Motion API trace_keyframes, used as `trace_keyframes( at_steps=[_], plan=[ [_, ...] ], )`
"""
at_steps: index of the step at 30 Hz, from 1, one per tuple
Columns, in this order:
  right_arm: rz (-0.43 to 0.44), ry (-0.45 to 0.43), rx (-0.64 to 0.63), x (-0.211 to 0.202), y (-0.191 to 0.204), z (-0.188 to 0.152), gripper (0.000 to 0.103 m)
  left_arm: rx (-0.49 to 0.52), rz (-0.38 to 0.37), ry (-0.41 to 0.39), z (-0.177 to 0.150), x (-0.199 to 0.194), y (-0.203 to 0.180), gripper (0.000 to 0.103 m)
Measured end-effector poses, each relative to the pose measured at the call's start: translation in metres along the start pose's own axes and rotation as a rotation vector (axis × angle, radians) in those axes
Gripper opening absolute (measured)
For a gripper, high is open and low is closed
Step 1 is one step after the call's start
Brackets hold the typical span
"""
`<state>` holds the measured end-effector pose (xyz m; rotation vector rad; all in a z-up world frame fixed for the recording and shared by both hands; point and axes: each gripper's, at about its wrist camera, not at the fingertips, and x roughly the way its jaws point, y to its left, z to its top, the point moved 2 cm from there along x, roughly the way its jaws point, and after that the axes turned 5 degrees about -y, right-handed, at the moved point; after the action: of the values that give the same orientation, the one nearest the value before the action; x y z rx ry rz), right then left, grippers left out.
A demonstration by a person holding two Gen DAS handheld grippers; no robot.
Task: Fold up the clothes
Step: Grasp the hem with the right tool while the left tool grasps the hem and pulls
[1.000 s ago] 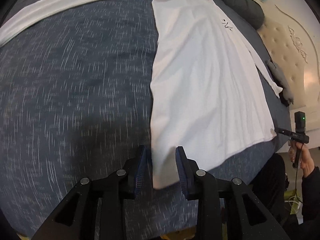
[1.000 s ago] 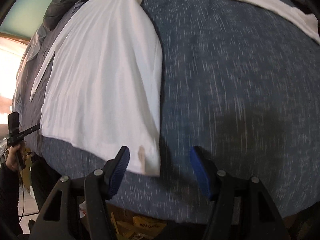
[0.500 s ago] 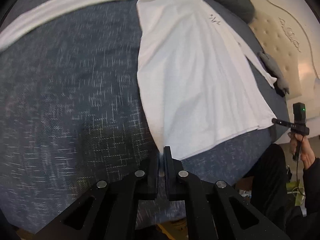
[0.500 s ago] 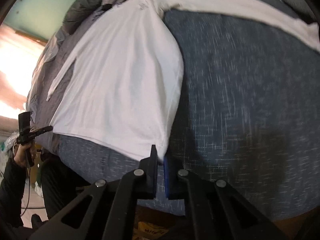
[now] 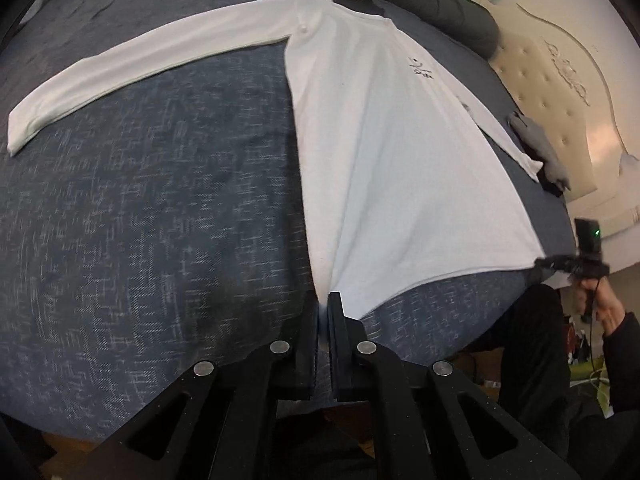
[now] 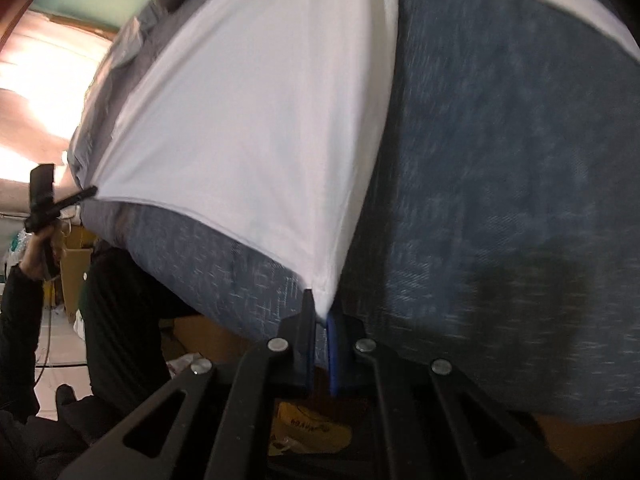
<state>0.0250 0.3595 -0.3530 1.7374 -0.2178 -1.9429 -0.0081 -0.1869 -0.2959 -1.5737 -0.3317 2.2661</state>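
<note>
A white long-sleeved shirt (image 5: 392, 152) lies face up on a blue-grey bedspread (image 5: 140, 216), sleeves spread to both sides. My left gripper (image 5: 323, 307) is shut on one bottom hem corner of the shirt. My right gripper (image 6: 322, 314) is shut on the other hem corner of the shirt (image 6: 256, 120). Both corners are pulled taut and lifted a little off the bed. The right gripper also shows in the left wrist view (image 5: 576, 264), held in a hand at the far hem corner. The left gripper also shows in the right wrist view (image 6: 60, 204).
Dark and grey clothes (image 5: 440, 4) are piled at the far end of the bed. A cream tufted headboard (image 5: 560, 80) stands at the right. A grey garment (image 5: 540, 148) lies near the shirt's far sleeve. Cardboard boxes (image 6: 76, 276) sit on the floor beside the bed.
Both grippers went from open around the hem corners to shut on them. They have since pulled the hem back and up, stretching the shirt taut.
</note>
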Motion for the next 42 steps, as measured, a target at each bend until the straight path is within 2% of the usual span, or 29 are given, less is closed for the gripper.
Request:
trace_keyframes(
  at_steps=[4,8,15,19,21,29,33,34,36,38,39,42],
  plan=[
    [-0.002,0.027,0.020,0.016,-0.005,-0.003,0.004,-0.005,0.000,0.004,-0.003,-0.002,0.001,0.004],
    [-0.007,0.016,0.038,0.010,-0.012,-0.006,0.004,-0.004,0.004,0.006,-0.005,0.001,0.002,0.004],
    [0.034,-0.100,0.059,-0.051,-0.023,0.003,0.004,-0.003,-0.019,-0.015,-0.001,-0.003,-0.001,0.004],
    [0.028,-0.116,0.039,-0.075,-0.027,0.001,0.004,-0.002,-0.021,0.004,-0.010,0.004,-0.003,0.004],
    [0.015,-0.093,0.026,-0.071,-0.027,-0.003,0.004,-0.002,-0.021,0.015,-0.015,0.008,-0.004,0.004],
    [-0.056,-0.013,0.072,-0.014,-0.048,-0.010,0.004,-0.005,-0.019,0.060,-0.035,0.029,-0.006,0.004],
    [-0.052,-0.018,0.108,-0.014,-0.055,-0.005,0.006,-0.020,-0.009,0.088,-0.043,0.048,-0.001,0.004],
    [-0.047,-0.014,0.116,-0.015,-0.055,-0.004,0.007,-0.020,-0.010,0.091,-0.043,0.050,-0.002,0.004],
    [-0.038,-0.043,0.130,-0.026,-0.057,0.002,0.017,-0.021,-0.013,0.091,-0.043,0.051,-0.002,0.004],
    [-0.029,-0.073,0.144,-0.038,-0.060,0.007,0.044,-0.026,-0.019,0.092,-0.041,0.050,-0.001,0.005],
    [-0.024,-0.088,0.151,-0.043,-0.061,0.010,0.048,-0.031,-0.025,0.092,-0.040,0.049,0.000,0.005],
    [-0.004,-0.169,0.198,-0.058,-0.072,0.031,0.049,-0.037,-0.027,0.096,-0.036,0.044,0.003,0.005]
  ],
)
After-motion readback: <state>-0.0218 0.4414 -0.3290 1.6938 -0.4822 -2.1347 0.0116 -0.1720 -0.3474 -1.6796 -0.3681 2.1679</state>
